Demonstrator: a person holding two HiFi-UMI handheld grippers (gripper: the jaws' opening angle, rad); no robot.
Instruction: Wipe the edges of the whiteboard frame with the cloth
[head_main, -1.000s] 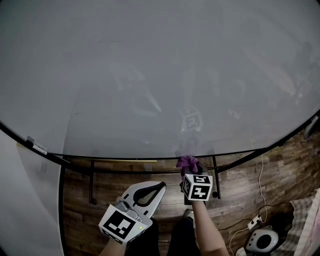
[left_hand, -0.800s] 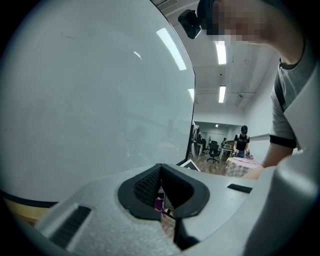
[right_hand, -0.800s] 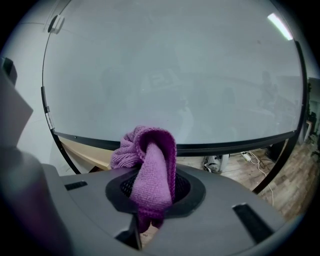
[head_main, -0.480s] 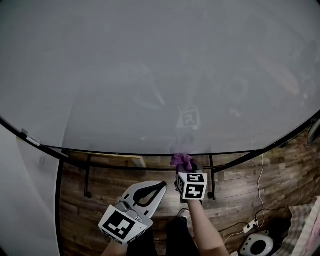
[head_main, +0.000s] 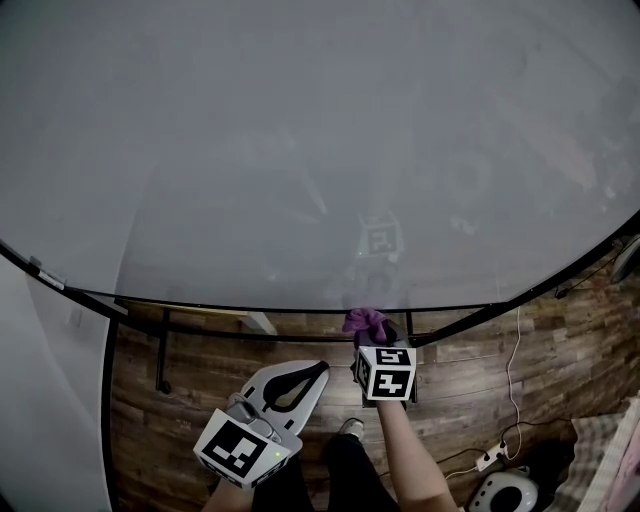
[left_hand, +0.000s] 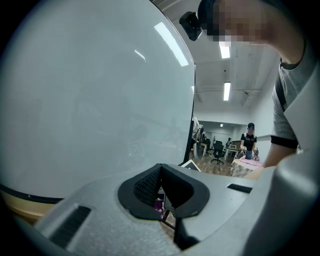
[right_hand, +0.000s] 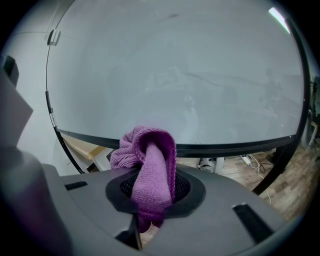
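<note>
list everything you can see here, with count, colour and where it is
whiteboard: one, pale grey, fills the upper head view
frame: one, black, along the board's lower edge
cloth: one, purple, at the frame's lower edge
stand legs: black, under the board
floor: brown wood planks, below
cable: one, white, right, runs to a power strip
round device: one, white-grey, bottom right
left gripper: grey, jaws together, empty, away from the board
right gripper: grey, clamped on the cloth
forearm: one, behind the right gripper
</note>
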